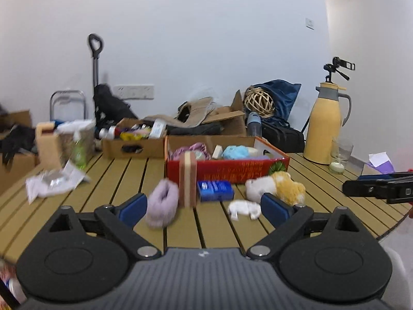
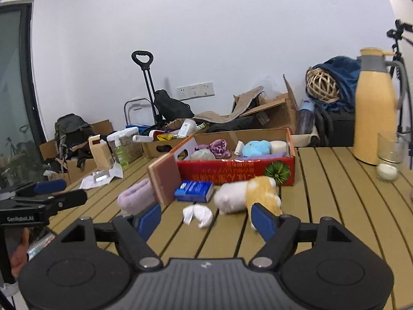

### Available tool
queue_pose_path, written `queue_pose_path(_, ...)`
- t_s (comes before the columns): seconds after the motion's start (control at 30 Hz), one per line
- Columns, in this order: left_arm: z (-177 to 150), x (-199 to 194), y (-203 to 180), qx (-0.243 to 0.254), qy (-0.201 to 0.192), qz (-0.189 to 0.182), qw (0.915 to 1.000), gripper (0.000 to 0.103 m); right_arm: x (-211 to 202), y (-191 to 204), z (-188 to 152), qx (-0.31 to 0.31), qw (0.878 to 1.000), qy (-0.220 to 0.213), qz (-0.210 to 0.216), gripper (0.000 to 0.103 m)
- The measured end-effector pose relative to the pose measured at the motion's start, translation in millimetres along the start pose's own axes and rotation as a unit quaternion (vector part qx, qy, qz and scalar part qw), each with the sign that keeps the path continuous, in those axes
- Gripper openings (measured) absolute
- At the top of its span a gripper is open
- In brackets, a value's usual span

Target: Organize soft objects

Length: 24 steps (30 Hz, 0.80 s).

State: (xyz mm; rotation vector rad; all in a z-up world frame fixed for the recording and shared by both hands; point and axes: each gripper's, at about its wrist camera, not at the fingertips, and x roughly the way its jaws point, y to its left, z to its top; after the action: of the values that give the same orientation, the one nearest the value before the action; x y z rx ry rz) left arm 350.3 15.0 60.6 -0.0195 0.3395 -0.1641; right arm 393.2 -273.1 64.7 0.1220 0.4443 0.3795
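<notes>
From your left wrist, the left gripper [image 1: 204,206] has jaws spread, empty; the plush toy [image 1: 276,187] lies on the desk [image 1: 322,180] before the red box [image 1: 227,170]. From your right wrist, the right gripper [image 2: 206,219] is spread too; only here a glass door [image 2: 15,90] shows. Everything is blurred.

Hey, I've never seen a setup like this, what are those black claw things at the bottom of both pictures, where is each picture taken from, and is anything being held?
They are two hand-held grippers, each with a camera looking along its fingers. One picture comes from the left gripper, the other from the right gripper. Both are open and hold nothing.

On the slatted table lie a lilac fluffy item, an upright sponge block, a blue packet, a white and yellow plush toy and a crumpled white piece. Behind them, a red box already contains several soft things.
</notes>
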Motion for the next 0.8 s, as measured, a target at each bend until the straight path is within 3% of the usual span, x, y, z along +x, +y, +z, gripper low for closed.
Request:
queue_pose_path(0.1, -19, -13, 0, -0.003, 0.011, -0.003, 0.9999, 0.097, -29, 12, -19, -0.002, 1.0, -0.019, -0.009, 0.086)
queue_pose_path(0.27, -28, -6, 6, -0.007, 0.017, 0.0, 0.9998, 0.097, -38, 20, -35, -0.014, 1.0, -0.004, -0.019, 0.086)
queue_pose_path(0.63, -20, 64, 34, -0.001, 0.057, 0.028, 0.998, 0.097, 22, 18, -37, -0.01, 1.0, 0.014, -0.01, 0.085)
queue_pose_path(0.8, -23, 103, 46, 0.002, 0.076, 0.03, 0.9966, 0.097, 67, 7, -37, 0.008, 0.999, 0.049, -0.004, 0.084)
